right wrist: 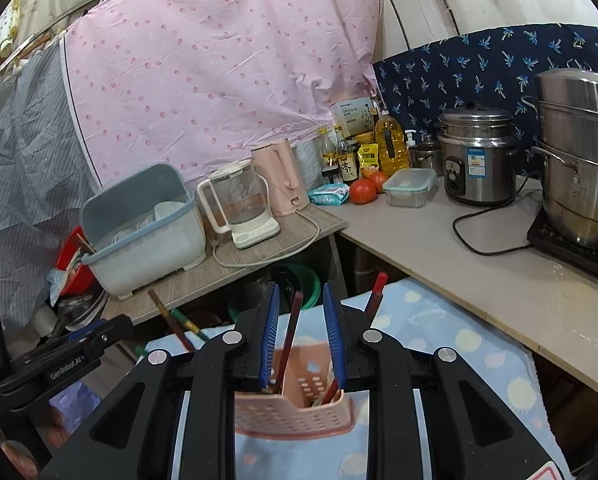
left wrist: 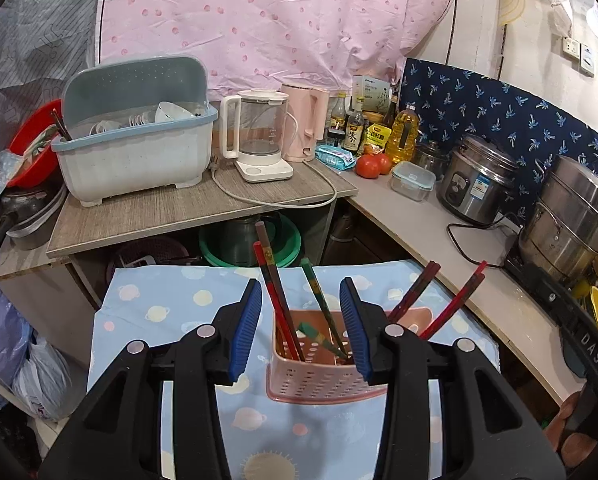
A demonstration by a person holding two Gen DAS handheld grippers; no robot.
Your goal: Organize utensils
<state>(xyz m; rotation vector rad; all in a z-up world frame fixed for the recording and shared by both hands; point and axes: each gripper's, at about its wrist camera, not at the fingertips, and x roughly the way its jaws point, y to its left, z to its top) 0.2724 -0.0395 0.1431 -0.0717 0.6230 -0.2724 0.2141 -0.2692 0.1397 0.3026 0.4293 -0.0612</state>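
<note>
green chopsticks (left wrist: 319, 312) clear leftward, hidden rightward

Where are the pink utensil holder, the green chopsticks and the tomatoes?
pink utensil holder (left wrist: 319, 380): left wrist view, perforated front wall.
green chopsticks (left wrist: 317, 292): left wrist view, upper shaft.
tomatoes (right wrist: 362, 191): right wrist view, front tomato's skin.
</note>
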